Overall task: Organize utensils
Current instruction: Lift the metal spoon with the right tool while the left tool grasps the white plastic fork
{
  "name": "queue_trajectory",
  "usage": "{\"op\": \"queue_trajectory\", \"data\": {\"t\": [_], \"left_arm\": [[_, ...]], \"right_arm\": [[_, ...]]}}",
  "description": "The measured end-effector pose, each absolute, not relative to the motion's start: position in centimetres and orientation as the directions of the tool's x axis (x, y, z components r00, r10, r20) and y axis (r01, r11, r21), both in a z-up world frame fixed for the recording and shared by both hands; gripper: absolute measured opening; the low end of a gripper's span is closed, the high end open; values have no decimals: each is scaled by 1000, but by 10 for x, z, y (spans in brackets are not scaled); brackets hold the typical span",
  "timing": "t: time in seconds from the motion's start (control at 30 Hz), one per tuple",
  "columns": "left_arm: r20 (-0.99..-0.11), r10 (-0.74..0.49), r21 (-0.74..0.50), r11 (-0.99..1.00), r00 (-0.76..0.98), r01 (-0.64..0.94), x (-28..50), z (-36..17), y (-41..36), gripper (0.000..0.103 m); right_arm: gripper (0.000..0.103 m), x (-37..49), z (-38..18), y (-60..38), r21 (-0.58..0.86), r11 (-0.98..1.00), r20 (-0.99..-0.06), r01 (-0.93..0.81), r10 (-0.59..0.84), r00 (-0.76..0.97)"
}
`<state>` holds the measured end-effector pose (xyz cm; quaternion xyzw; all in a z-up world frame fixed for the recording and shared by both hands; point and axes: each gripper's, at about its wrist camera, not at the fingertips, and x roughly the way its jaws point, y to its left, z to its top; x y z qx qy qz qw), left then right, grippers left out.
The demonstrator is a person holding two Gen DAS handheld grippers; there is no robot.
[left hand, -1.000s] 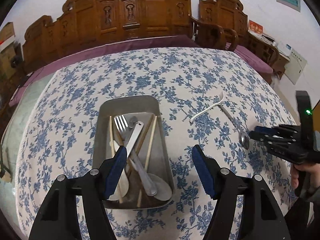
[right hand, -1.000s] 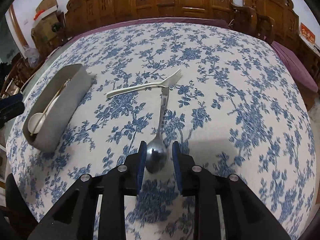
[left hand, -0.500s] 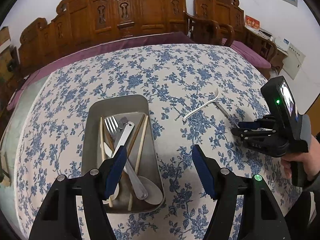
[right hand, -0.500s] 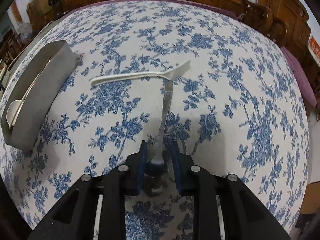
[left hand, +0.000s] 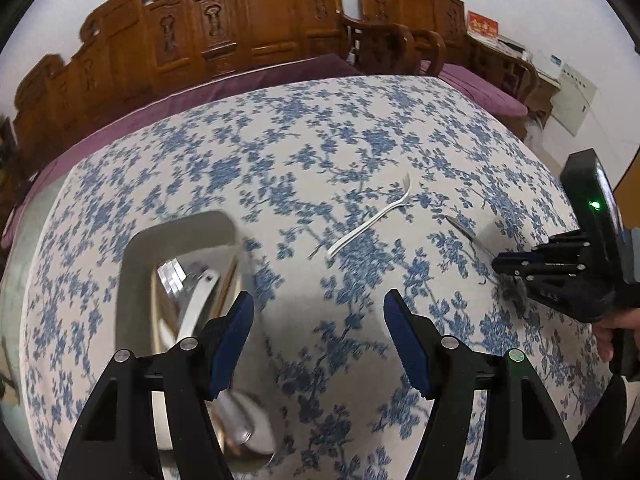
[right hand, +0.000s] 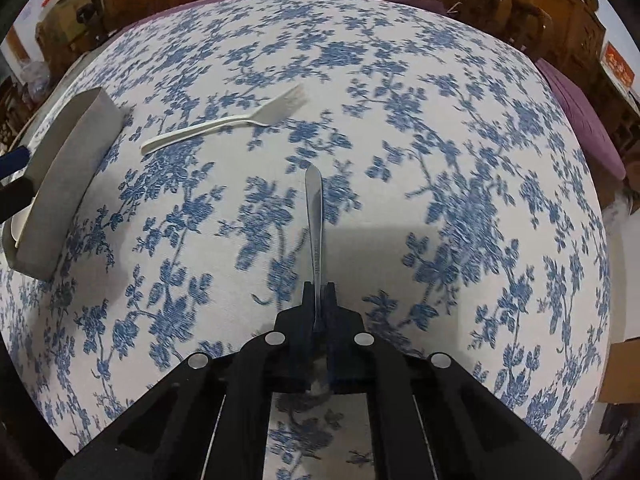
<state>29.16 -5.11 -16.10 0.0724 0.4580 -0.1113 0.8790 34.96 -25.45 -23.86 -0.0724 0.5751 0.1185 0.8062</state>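
Observation:
A metal spoon [right hand: 314, 216] points its handle away from me in the right wrist view. My right gripper [right hand: 319, 300] is closing tight on its neck, pads pressed on the metal, and the bowl is hidden under the fingers. From the left wrist view the same right gripper [left hand: 500, 266] sits at the right with the spoon handle [left hand: 468, 234] sticking out. A white plastic fork [right hand: 224, 124] [left hand: 372, 216] lies loose on the cloth. The grey tray [left hand: 180, 224] [right hand: 68, 172] holds several utensils, blurred. My left gripper [left hand: 319, 308] hangs open beside the tray, nothing between its fingers.
A blue floral cloth [right hand: 460, 160] covers the round table, whose edge falls away on every side. Carved wooden chairs [left hand: 248, 28] with purple cushions ring the far side. A cardboard box [right hand: 624, 372] stands off the table's right. A hand [left hand: 604, 332] holds the right gripper.
My right gripper's jaws have closed from around the spoon's bowl onto its neck, and the handle tip now lies clear of the fork. My left gripper has drifted right, off the tray.

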Motion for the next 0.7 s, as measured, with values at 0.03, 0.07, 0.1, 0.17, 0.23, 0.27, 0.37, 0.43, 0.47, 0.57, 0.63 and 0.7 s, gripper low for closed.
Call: {"op": "queue_trajectory", "data": {"t": [0.03, 0.07, 0.1, 0.17, 0.23, 0.27, 0.37, 0.43, 0.47, 0.57, 0.63, 0.7], "left_arm": [[-824, -128, 31, 962, 551, 271, 297, -163, -56, 64], [-827, -129, 36, 960, 548, 279, 302, -164, -60, 65], [-830, -128, 43, 956, 543, 291, 308, -166, -65, 65], [-834, -127, 55, 949, 537, 310, 317, -168, -73, 64], [-841, -126, 63, 943, 526, 328, 327, -172, -80, 64], [-843, -130, 62, 940, 522, 335, 332, -173, -82, 64], [-853, -138, 55, 935, 504, 349, 344, -180, -88, 64], [-861, -140, 53, 931, 489, 360, 350, -185, -92, 61], [-866, -135, 58, 930, 482, 364, 354, -188, -94, 58], [-877, -118, 68, 929, 465, 364, 365, -196, -99, 53], [-888, -108, 70, 929, 448, 364, 372, -202, -101, 50], [-899, -95, 76, 927, 428, 367, 379, -208, -103, 47]], "right_arm": [[5, 349, -239, -257, 23, 962, -943, -271, 111, 313], [6, 348, -239, -259, 27, 962, -942, -270, 115, 315], [5, 347, -238, -262, 34, 962, -941, -270, 122, 317], [6, 346, -238, -266, 44, 962, -938, -269, 133, 319], [6, 345, -237, -270, 54, 962, -935, -268, 143, 323], [6, 344, -236, -273, 60, 962, -934, -267, 149, 326], [6, 342, -234, -279, 73, 963, -929, -260, 160, 333], [6, 341, -231, -283, 86, 963, -924, -256, 173, 342], [6, 340, -230, -284, 93, 962, -921, -255, 181, 346], [6, 338, -227, -285, 106, 961, -915, -257, 196, 354], [6, 336, -224, -286, 116, 959, -909, -258, 207, 362], [6, 335, -221, -286, 125, 958, -904, -256, 216, 370]]}}
